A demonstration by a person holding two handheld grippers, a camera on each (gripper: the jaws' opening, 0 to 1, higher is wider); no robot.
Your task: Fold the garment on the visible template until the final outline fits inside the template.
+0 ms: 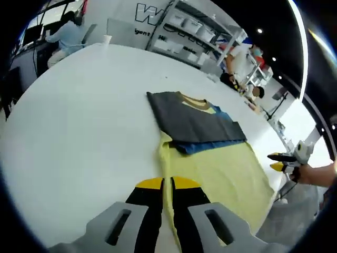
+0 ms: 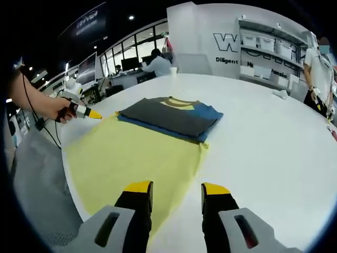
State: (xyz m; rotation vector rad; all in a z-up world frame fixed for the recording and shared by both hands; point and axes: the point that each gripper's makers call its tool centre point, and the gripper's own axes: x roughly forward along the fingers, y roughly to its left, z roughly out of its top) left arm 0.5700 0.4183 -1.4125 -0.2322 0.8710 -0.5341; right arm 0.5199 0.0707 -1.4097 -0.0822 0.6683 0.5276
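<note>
A folded garment, dark grey with a blue edge and a tan collar, lies on the far end of a pale yellow sheet spread on the white table. My left gripper is shut on the sheet's rumpled edge, which runs up between its jaws. In the right gripper view it shows at the sheet's left corner, held by a hand. My right gripper is open above the sheet's near edge, with nothing between its jaws. In the left gripper view it hangs off the table's right edge.
The round white table stretches wide around the sheet. A paper cup stands at its far rim. A seated person works at a desk beyond. Shelves and a standing person are behind.
</note>
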